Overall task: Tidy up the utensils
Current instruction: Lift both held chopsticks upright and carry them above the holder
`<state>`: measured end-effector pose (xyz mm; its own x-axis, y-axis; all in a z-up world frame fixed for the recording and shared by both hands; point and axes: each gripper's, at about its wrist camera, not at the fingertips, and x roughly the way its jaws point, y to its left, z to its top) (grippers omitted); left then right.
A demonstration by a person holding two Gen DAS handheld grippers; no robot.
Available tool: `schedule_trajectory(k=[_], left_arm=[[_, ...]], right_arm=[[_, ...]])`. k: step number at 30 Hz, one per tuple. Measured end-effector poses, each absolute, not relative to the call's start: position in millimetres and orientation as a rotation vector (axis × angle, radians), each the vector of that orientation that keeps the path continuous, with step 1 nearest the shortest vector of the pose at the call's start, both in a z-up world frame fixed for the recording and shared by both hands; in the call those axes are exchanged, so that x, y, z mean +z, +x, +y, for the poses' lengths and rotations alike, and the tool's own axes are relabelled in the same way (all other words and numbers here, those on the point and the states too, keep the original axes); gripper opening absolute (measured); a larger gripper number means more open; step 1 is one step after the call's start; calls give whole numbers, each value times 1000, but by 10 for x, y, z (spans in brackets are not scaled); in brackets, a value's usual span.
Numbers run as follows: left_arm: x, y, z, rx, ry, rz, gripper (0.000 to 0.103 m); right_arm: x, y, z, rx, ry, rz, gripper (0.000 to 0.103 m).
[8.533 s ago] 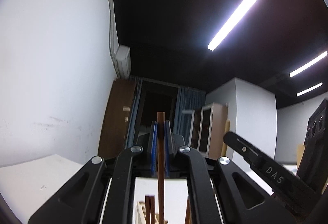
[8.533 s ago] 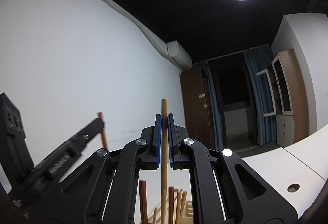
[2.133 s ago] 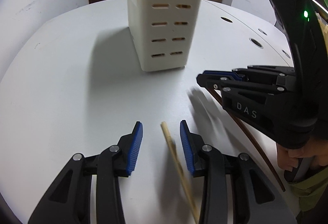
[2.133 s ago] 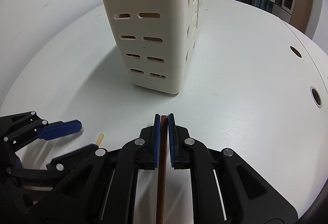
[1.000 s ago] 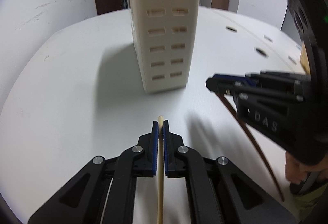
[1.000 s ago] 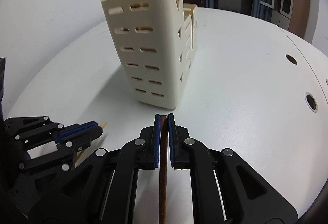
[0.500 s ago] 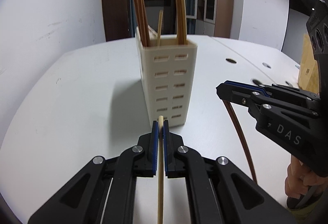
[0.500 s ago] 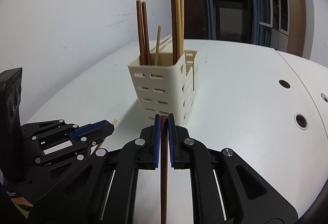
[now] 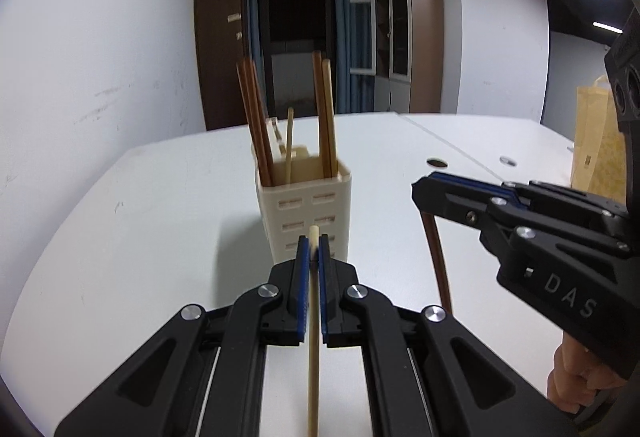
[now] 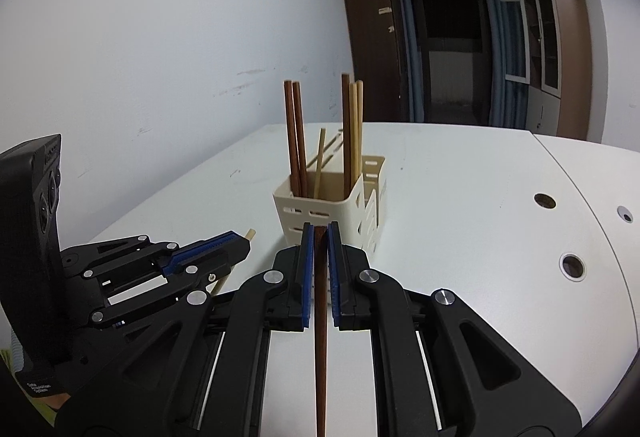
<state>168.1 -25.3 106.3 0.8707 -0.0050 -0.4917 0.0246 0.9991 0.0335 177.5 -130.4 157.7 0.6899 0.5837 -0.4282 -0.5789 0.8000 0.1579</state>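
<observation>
A cream slotted utensil holder (image 9: 306,215) is seen standing upright on the white table (image 9: 140,237), at about twelve o'clock from both cameras. Several chopsticks are stood in it: two dark brown ones (image 10: 294,141) toward its left side, a short pale one (image 10: 319,163) leaning in the middle, and a brown and two pale ones (image 10: 352,133) toward its right.

A pale wooden chopstick (image 9: 314,337) is pinched between the blue pads of the left gripper (image 9: 314,249), its tip projecting just past them toward the holder. A dark brown chopstick (image 10: 320,337) is clamped in the right gripper (image 10: 319,233), at three o'clock from the left one. Part of a hand (image 9: 576,385) is visible at the right gripper's handle.
</observation>
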Motion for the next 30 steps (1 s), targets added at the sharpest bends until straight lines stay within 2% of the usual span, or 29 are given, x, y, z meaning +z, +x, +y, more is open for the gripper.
schedule_trajectory(k=[19,30], left_arm=[[1771,1841,40,-91,-76,261,4],[1970,1876,115,-150,-122,105,4]], right_arm=[[2207,1908,-1267,638,14,338,6],[2396,2135,-1189,666,53,262,6]])
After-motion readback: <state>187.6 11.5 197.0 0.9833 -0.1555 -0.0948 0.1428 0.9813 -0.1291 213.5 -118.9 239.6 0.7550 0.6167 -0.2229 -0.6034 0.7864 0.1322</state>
